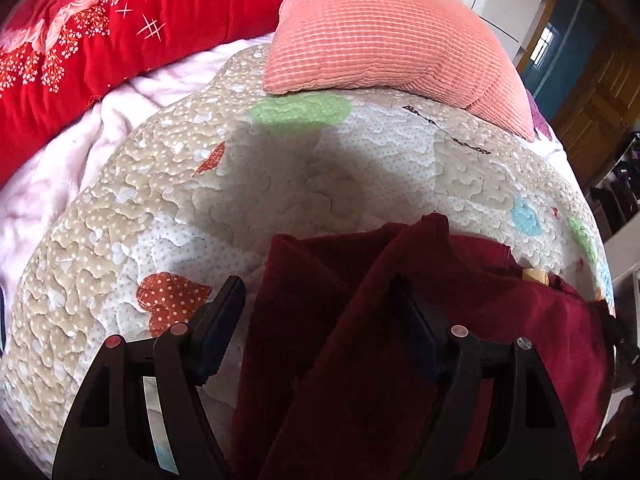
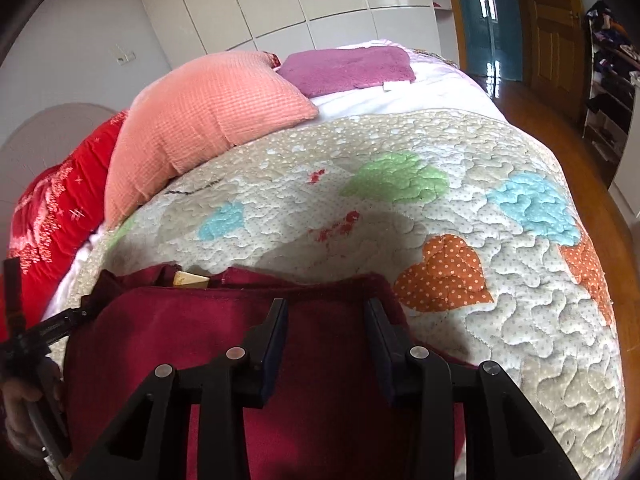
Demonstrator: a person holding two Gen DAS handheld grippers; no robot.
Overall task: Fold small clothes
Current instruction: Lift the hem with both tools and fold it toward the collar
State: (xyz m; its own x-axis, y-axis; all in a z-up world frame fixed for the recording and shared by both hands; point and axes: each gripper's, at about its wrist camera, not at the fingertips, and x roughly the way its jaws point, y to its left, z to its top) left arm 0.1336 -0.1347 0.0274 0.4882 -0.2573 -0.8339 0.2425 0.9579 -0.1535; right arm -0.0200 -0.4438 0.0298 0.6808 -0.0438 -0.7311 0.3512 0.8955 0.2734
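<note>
With both jaws wide, I hover left gripper (image 1: 316, 312) and right gripper (image 2: 326, 332) over maroon garment (image 2: 320, 420) at quilt's (image 2: 460, 320) near edge, picking fold corners.

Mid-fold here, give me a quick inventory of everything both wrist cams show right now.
maroon garment: one, dark red, near edge of quilt, under both grippers
tan label: one, at garment's far edge
quilt: one, beige with coloured hearts, covering bed
pink pillow: one, salmon, far side of quilt
red blanket: one, floral, behind pillow
purple towel: one, beyond pillow
wooden door: one, far right
left gripper: black, open, garment fold between fingers
right gripper: black, open, over garment
</note>
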